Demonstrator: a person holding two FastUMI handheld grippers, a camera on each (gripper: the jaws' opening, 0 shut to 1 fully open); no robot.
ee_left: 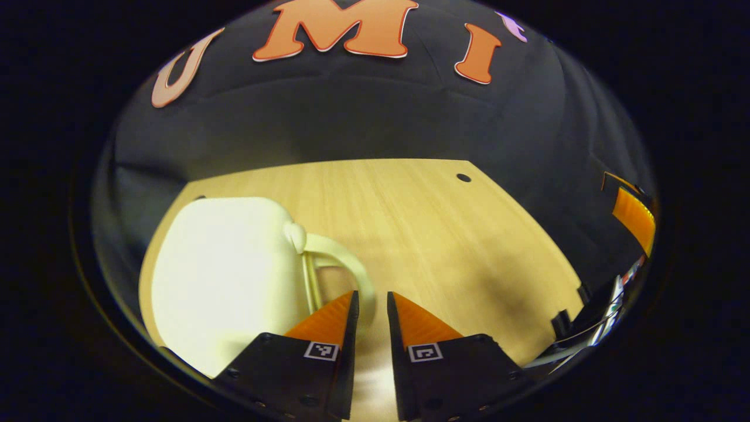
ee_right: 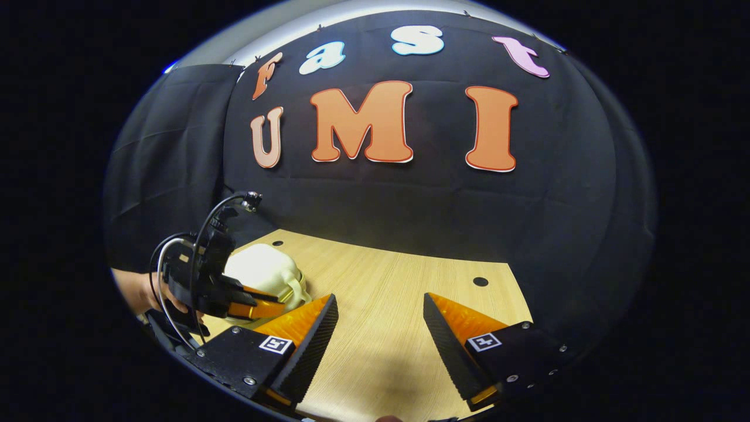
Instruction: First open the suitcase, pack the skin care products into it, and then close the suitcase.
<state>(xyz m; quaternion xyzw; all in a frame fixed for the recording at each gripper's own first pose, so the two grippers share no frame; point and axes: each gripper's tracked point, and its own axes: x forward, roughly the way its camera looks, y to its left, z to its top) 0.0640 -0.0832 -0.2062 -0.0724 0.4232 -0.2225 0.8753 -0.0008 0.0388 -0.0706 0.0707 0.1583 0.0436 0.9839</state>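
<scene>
Now the left hand-held gripper (ee_left: 371,305) sits nearly closed at the suitcase (ee_left: 225,275) handle (ee_left: 343,264) — right hand-held gripper (ee_right: 379,319) spread wide over bare worktop (ee_right: 404,293).

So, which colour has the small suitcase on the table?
Cream-white; the suitcase shows best in the left gripper view.

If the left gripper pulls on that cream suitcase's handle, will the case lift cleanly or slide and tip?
The suitcase looks like a smooth, rigid shell, so it probably won't flex. On the slick wooden table it may slide before it lifts. Its thin looped handle sits to one side, so a pull there would likely tilt it.
</scene>
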